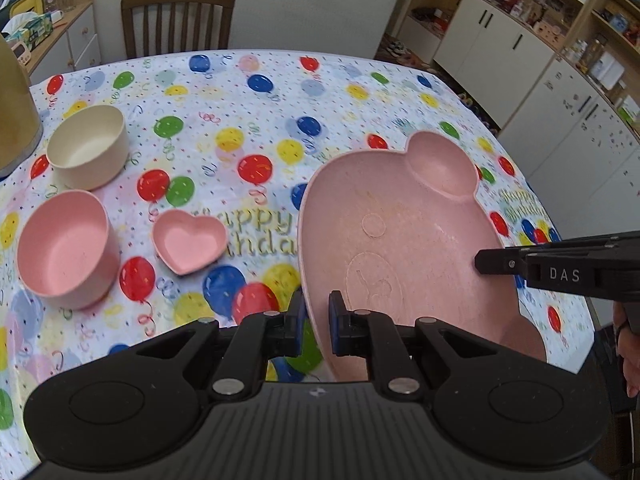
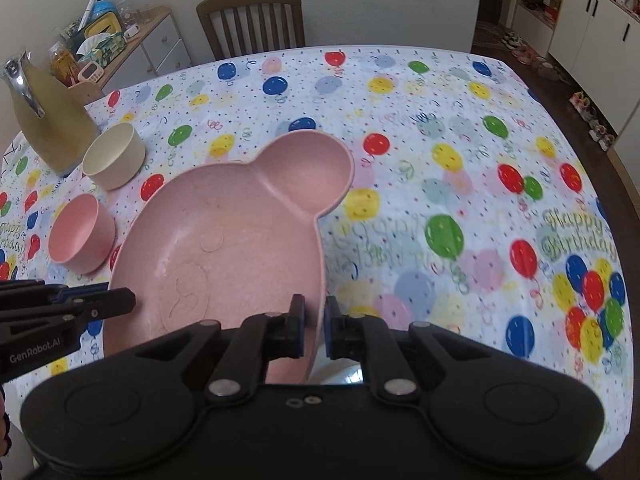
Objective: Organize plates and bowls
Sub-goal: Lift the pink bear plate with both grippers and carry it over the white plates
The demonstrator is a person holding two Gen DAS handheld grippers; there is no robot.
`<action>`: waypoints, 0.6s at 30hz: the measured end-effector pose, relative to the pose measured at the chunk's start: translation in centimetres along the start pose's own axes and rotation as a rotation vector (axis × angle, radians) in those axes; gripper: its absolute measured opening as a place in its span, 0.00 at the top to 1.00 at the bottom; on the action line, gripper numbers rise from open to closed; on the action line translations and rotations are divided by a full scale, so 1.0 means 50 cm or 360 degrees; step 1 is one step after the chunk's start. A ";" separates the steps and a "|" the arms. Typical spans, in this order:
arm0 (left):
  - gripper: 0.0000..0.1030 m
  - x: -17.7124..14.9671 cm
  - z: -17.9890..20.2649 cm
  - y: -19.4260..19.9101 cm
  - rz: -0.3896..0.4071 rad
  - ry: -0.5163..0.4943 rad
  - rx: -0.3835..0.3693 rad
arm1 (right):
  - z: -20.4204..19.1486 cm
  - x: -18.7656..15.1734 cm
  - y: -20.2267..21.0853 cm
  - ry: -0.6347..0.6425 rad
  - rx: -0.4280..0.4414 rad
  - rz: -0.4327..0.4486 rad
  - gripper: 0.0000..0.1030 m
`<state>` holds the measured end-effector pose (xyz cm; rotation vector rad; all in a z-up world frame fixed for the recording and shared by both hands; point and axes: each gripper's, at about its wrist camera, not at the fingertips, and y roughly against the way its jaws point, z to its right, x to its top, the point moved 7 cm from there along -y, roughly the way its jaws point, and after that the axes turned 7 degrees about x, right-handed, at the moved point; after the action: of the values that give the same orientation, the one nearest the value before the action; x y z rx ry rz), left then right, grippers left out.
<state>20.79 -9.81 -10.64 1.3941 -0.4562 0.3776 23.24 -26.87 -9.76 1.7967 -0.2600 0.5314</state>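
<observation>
A pink bear-shaped plate (image 1: 400, 220) (image 2: 240, 220) with a round ear compartment hangs over the balloon tablecloth, held from both sides. My left gripper (image 1: 318, 324) is shut on its left rim. My right gripper (image 2: 314, 324) is shut on its right rim, and each gripper shows at the edge of the other's view. To the left on the table stand a cream bowl (image 1: 88, 148) (image 2: 114, 156), a pink bowl (image 1: 66, 248) (image 2: 80, 234) and a small pink heart dish (image 1: 188, 244). The plate hides the heart dish in the right wrist view.
A yellowish jug (image 2: 52, 120) stands at the table's far left by the cream bowl. A wooden chair (image 1: 178, 20) sits at the far side. White cabinets (image 1: 520, 60) line the right. The tablecloth (image 2: 460, 160) right of the plate is bare.
</observation>
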 end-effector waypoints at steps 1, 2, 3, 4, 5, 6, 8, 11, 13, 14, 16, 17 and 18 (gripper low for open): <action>0.89 -0.008 0.007 0.003 -0.0003 -0.0007 -0.0004 | 0.005 -0.010 0.007 -0.0006 -0.0005 0.0000 0.92; 0.89 -0.016 0.014 0.005 -0.0008 -0.0011 -0.0008 | 0.009 -0.019 0.013 -0.0010 -0.0009 -0.0001 0.92; 0.89 -0.022 0.020 0.007 -0.0013 -0.0015 -0.0010 | 0.013 -0.027 0.018 -0.0014 -0.0013 -0.0002 0.92; 0.89 -0.031 0.029 0.010 -0.0016 -0.0022 -0.0011 | 0.018 -0.035 0.023 -0.0015 -0.0017 -0.0005 0.92; 0.89 -0.037 0.037 0.011 -0.0023 -0.0029 -0.0012 | 0.023 -0.041 0.027 -0.0016 -0.0020 -0.0008 0.92; 0.89 -0.042 0.045 0.011 -0.0028 -0.0039 -0.0012 | 0.030 -0.048 0.031 -0.0017 -0.0023 -0.0011 0.92; 0.89 -0.053 0.064 0.011 -0.0037 -0.0053 -0.0013 | 0.043 -0.060 0.039 -0.0018 -0.0023 -0.0017 0.92; 0.89 -0.065 0.094 0.002 -0.0061 -0.0062 -0.0020 | 0.069 -0.077 0.045 -0.0025 -0.0025 -0.0038 0.92; 0.89 -0.074 0.117 -0.008 -0.0083 -0.0069 -0.0023 | 0.090 -0.086 0.048 -0.0033 -0.0024 -0.0052 0.92; 0.89 -0.078 0.129 -0.013 -0.0095 -0.0074 -0.0026 | 0.100 -0.090 0.050 -0.0037 -0.0027 -0.0057 0.92; 0.89 -0.087 0.155 -0.024 -0.0113 -0.0089 -0.0031 | 0.124 -0.102 0.054 -0.0039 -0.0034 -0.0066 0.92; 0.89 -0.091 0.166 -0.029 -0.0122 -0.0094 -0.0039 | 0.135 -0.107 0.055 -0.0047 -0.0036 -0.0071 0.92; 0.89 -0.095 0.179 -0.034 -0.0134 -0.0098 -0.0047 | 0.149 -0.114 0.056 -0.0059 -0.0038 -0.0079 0.92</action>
<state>16.85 -18.83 -13.49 1.3941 -0.4504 0.2594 18.71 -35.32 -11.69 1.7865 -0.2454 0.4587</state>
